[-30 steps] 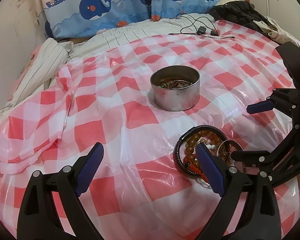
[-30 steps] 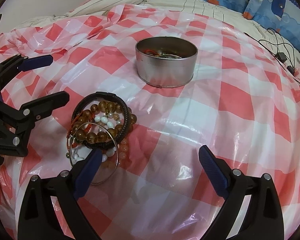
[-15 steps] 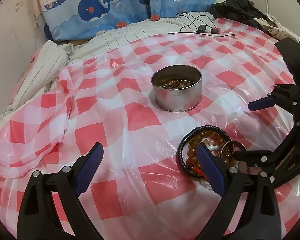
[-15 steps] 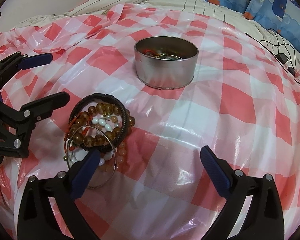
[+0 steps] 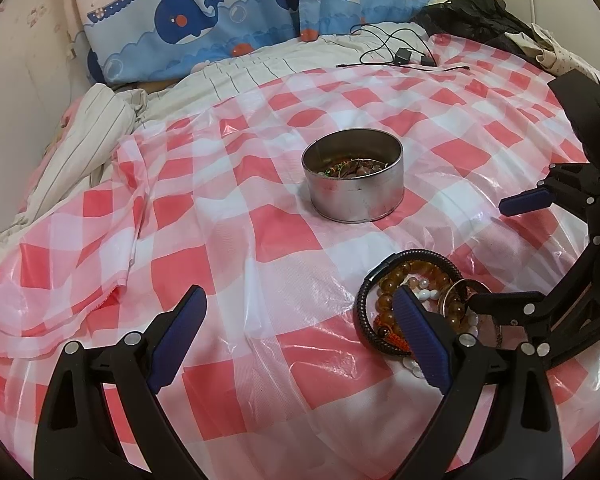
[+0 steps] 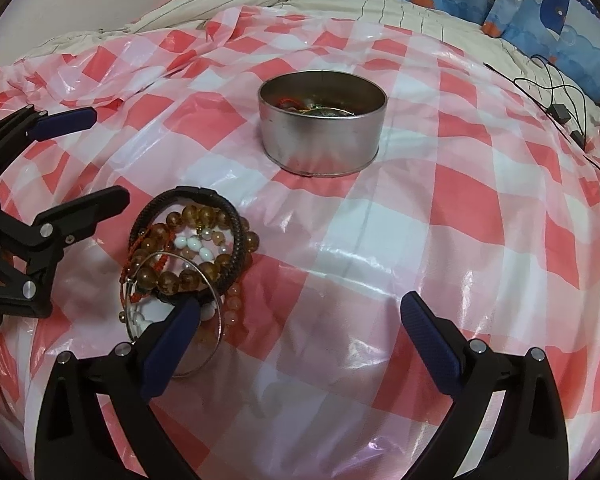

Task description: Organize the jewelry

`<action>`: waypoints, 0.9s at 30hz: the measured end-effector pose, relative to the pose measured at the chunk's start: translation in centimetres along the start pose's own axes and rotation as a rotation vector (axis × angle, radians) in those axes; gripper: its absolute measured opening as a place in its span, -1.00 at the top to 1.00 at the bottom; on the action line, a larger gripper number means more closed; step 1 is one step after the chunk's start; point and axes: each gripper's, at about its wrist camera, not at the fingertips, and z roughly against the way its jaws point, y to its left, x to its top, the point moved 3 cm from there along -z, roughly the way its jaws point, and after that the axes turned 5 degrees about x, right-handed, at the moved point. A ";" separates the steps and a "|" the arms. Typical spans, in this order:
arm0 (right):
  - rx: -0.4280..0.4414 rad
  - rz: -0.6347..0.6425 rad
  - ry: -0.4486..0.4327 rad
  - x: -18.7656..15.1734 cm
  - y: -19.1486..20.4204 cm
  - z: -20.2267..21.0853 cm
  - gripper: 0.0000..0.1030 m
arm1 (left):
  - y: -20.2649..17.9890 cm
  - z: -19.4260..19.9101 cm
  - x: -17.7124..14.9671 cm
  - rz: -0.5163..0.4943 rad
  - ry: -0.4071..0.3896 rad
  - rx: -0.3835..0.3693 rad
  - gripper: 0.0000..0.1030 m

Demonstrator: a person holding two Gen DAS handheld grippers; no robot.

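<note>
A pile of bracelets (image 6: pixel 188 256) lies on the red-and-white checked plastic sheet (image 6: pixel 459 184): a black braided band, amber beads, white beads, red cord and a thin silver bangle (image 6: pixel 204 332). It also shows in the left wrist view (image 5: pixel 411 300). A round metal tin (image 6: pixel 321 136) with some jewelry inside stands beyond the pile; it also shows in the left wrist view (image 5: pixel 353 180). My left gripper (image 5: pixel 300 320) is open and empty, its right finger over the pile's near edge. My right gripper (image 6: pixel 300 316) is open and empty, its left finger over the bangle.
The sheet covers a bed. Whale-print pillows (image 5: pixel 228 16) lie at the head, a striped blanket (image 5: pixel 72 152) bunches at the left, and a black cable with a charger (image 5: pixel 399 54) and dark clothes (image 5: pixel 471 16) sit at the far right.
Both grippers have eased forward and lower toward the bracelet pile, which looks slightly nearer. Both stay open. The pile and tin have not moved.
</note>
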 end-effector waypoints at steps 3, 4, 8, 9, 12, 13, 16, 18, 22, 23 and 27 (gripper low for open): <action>-0.062 0.025 0.005 -0.2 -0.1 0.0 -0.86 | -0.2 0.1 0.0 -0.001 0.001 -0.001 -0.76; -0.064 0.024 0.007 -0.2 -0.2 0.0 -0.86 | -0.1 0.0 0.0 -0.002 0.000 0.000 -0.76; -0.095 0.029 0.014 -0.4 -0.7 0.2 -0.86 | 0.3 0.0 0.1 -0.005 -0.005 0.006 -0.76; -0.112 0.035 0.014 -0.4 -0.8 0.3 -0.86 | 0.3 0.0 0.3 -0.005 -0.005 0.007 -0.76; -0.187 0.056 0.013 -0.5 -1.3 0.9 -0.86 | 1.4 -0.3 0.4 -0.004 -0.004 0.019 -0.76; -0.215 0.062 0.014 -0.6 -1.6 1.1 -0.86 | 1.6 -0.3 0.4 -0.003 -0.004 0.023 -0.76; -0.298 0.077 0.023 -0.9 -2.7 1.7 -0.86 | 2.5 -0.2 0.4 0.012 0.000 0.032 -0.76; -0.345 0.081 0.027 -1.2 -3.5 2.0 -0.85 | 2.6 0.0 0.3 0.021 -0.001 0.033 -0.76; -0.332 0.042 0.022 -1.6 -4.9 2.8 -0.86 | 1.2 0.9 0.2 0.000 -0.020 -0.023 -0.76; -0.345 0.044 0.025 -1.7 -5.1 2.9 -0.85 | 0.7 1.0 0.2 -0.029 -0.027 -0.054 -0.76; -0.400 0.063 0.042 -2.2 -5.6 3.1 -0.86 | -2.7 1.8 0.1 -0.162 -0.063 -0.135 -0.76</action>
